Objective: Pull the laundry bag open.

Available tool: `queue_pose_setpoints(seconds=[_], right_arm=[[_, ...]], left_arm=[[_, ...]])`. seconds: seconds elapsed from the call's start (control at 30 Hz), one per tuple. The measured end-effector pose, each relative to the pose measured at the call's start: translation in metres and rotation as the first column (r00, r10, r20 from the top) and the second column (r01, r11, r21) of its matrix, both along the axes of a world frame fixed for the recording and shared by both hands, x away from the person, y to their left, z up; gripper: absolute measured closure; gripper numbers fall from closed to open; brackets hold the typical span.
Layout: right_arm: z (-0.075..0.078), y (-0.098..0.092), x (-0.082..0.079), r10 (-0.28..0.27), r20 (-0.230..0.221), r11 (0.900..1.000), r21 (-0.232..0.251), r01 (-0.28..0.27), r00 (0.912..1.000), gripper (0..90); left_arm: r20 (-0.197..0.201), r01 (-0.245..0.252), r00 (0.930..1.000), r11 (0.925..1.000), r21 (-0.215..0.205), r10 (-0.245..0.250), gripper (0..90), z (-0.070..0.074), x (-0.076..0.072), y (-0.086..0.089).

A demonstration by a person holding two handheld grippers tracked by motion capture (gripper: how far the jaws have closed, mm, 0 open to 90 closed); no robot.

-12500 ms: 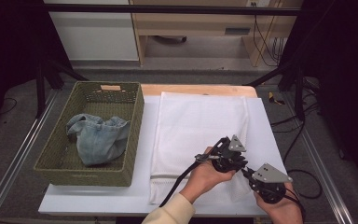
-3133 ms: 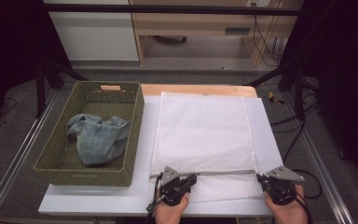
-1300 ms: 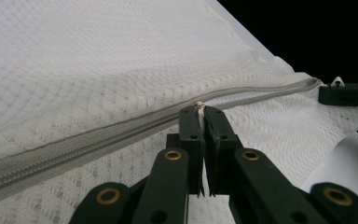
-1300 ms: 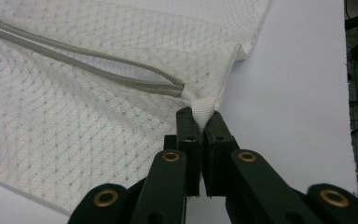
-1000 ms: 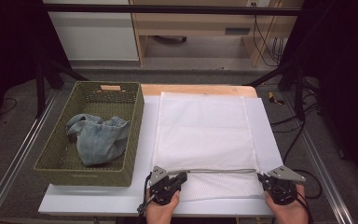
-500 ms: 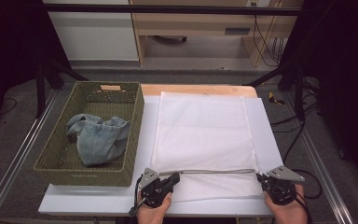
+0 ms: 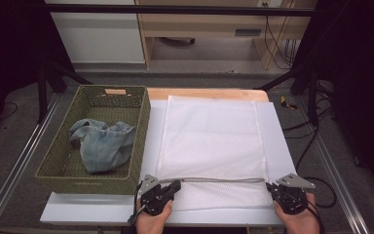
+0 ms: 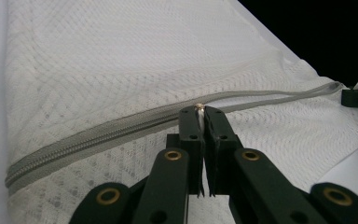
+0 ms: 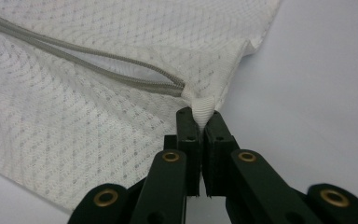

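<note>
Across the near half of the white table (image 7: 282,146) lies a white mesh laundry bag (image 7: 209,141), spread flat, its grey zipper (image 7: 224,180) running crosswise, parallel to the table's near edge. That line is what the coming move turns on: the zipper's long axis stretches straight from one hand to the other.

At the right end, the right gripper (image 9: 200,122) has its jaws clamped on the small fabric tab (image 9: 202,111) at the bag's corner, anchoring it. At the left end, the left gripper (image 8: 200,111) is pinched tight on what looks like the metal zipper pull (image 8: 199,108) (it is tiny, so I would not swear to it).

Between the two, the zipper's teeth stand parted, from what the right gripper view shows. The pull sits nearly at the bag's left edge, so little track remains that way. Just left of it stands the green wicker basket (image 7: 141,141) with a crumpled denim garment (image 7: 102,146) inside, its wall close to that hand, leaving scant room. Rightward the track is unobstructed.
</note>
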State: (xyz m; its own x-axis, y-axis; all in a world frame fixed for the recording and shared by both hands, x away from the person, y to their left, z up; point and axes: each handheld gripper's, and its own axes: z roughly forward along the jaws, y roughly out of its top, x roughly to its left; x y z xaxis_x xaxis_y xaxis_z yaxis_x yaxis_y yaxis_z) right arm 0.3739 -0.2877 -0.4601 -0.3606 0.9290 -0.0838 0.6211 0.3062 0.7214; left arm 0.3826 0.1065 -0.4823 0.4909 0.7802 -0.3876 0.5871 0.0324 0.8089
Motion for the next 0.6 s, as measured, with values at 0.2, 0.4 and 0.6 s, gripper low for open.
queue_pose_setpoints(seconds=[0.2,0.4,0.6], right_arm=[[-0.002,-0.005,0.001,-0.011,-0.047,1.0,0.007,0.012,0.9988,87.5],[-0.002,-0.012,0.002,-0.028,-0.062,0.999,0.016,0.029,0.9977,87.5],[-0.003,-0.019,0.005,-0.044,-0.072,0.999,0.023,0.046,0.9964,87.5]], left_arm=[[-0.02,0.016,0.9997,0.999,0.042,-0.015,86.9,0.004,0.003,-0.008],[-0.056,0.028,0.9981,0.9986,0.045,-0.025,86.9,-0.002,0.004,-0.015],[-0.072,0.039,0.9968,0.9976,0.057,-0.035,86.9,-0.005,0.006,-0.021]])
